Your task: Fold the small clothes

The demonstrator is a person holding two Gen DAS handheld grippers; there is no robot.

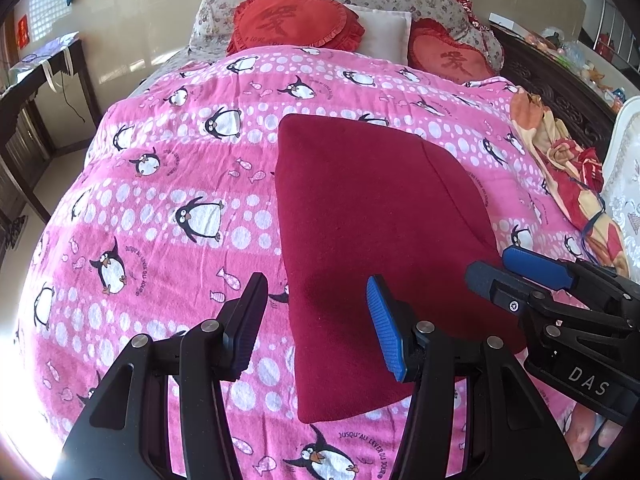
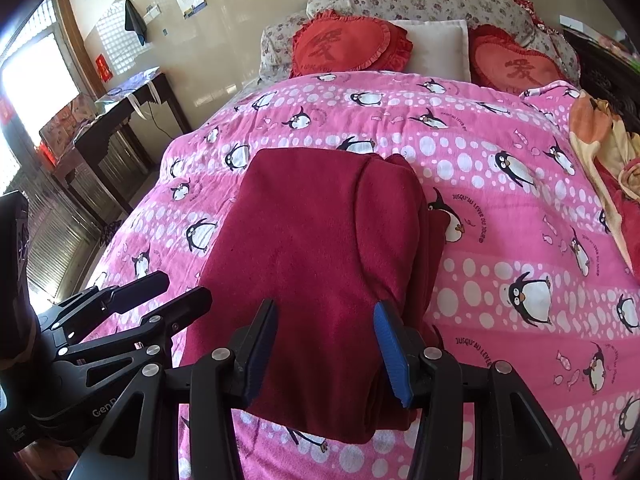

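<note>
The left claw (image 1: 320,328) hovers with jaws apart, empty, over the near left edge of the folded dark red garment (image 1: 372,240). The right claw (image 2: 326,354), also spread and empty, straddles the garment's near end, which lies on the pink penguin bedspread (image 2: 500,240) ahead of both claws.

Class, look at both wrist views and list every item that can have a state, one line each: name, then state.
dark red garment: folded, lying flat on the bedspread.
penguin bedspread: spread over the bed, slightly wrinkled.
left gripper: open, holding nothing, over the garment's left edge.
right gripper: open, holding nothing, over the garment's near end.
heart cushions: propped against the floral pillows.
</note>
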